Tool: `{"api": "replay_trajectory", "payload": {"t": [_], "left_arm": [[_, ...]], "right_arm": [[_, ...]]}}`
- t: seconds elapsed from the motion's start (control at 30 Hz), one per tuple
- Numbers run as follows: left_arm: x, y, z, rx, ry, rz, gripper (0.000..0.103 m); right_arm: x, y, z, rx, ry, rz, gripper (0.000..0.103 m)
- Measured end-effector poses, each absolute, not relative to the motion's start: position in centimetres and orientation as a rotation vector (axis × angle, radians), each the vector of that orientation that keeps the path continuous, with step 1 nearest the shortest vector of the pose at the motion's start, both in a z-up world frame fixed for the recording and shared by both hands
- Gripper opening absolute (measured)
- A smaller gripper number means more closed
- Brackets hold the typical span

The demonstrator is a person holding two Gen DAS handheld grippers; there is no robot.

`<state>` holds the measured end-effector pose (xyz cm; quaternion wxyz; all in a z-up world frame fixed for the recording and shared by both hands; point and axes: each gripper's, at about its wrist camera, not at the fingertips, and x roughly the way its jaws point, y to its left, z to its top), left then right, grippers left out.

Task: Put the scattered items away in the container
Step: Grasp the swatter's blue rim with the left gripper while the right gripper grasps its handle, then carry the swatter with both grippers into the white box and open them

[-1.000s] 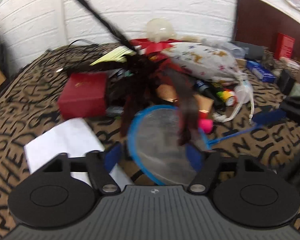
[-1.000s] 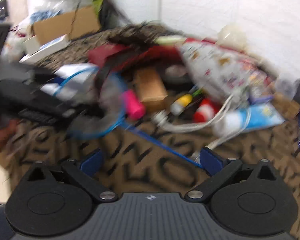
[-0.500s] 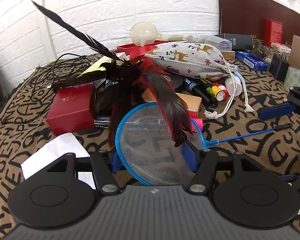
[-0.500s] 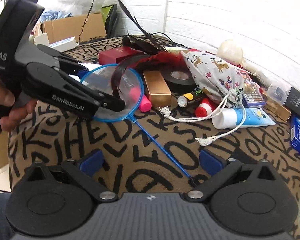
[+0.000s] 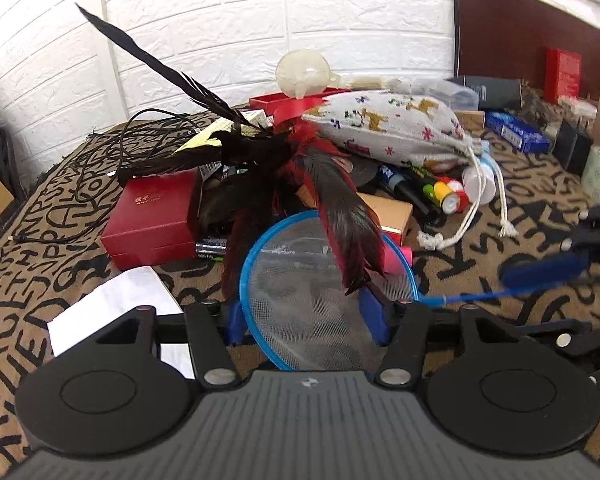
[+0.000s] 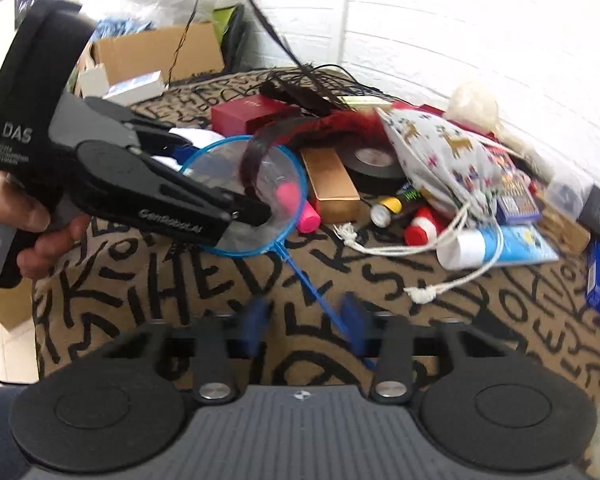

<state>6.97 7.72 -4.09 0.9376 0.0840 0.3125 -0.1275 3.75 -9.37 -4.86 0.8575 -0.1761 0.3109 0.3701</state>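
My right gripper (image 6: 305,322) is closing, its blurry blue pads either side of the thin blue handle (image 6: 316,292) of the net (image 6: 240,196), not squeezing it yet. My left gripper (image 5: 305,312) is closing round the net's hoop. I should lift slowly; I see no container.

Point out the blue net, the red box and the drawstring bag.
blue net (image 5: 312,304): left wrist view, on its mesh.
red box (image 5: 156,220): left wrist view, on its lid.
drawstring bag (image 6: 440,152): right wrist view, on its printed cloth.
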Motion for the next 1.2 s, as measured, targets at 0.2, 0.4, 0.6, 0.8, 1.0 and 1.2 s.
{"api": "replay_trajectory", "payload": {"t": [0.2, 0.4, 0.6, 0.8, 1.0, 1.2], "left_arm": [[6.9, 6.3, -3.8, 0.201, 0.602, -0.348, 0.047], [7.1, 5.7, -4.8, 0.165, 0.621, -0.377, 0.044], [6.0, 3.9, -3.6, 0.221, 0.561, -0.496, 0.037], [6.9, 3.9, -4.1, 0.217, 0.613, -0.446, 0.037], [7.9, 3.9, -4.2, 0.165, 0.63, -0.434, 0.027], [6.9, 4.0, -2.3, 0.108, 0.546, -0.508, 0.015]], "right_arm": [[2.8, -8.9, -4.4, -0.453, 0.645, 0.763, 0.006], [4.0, -9.4, -5.1, -0.352, 0.648, 0.735, 0.007], [3.1, -8.6, -4.5, -0.449, 0.568, 0.689, 0.006], [3.8, -9.1, -4.7, -0.461, 0.597, 0.658, 0.006], [3.4, -9.2, -5.1, -0.461, 0.587, 0.646, 0.011], [2.5, -9.9, -5.2, -0.481, 0.535, 0.544, 0.061]]}}
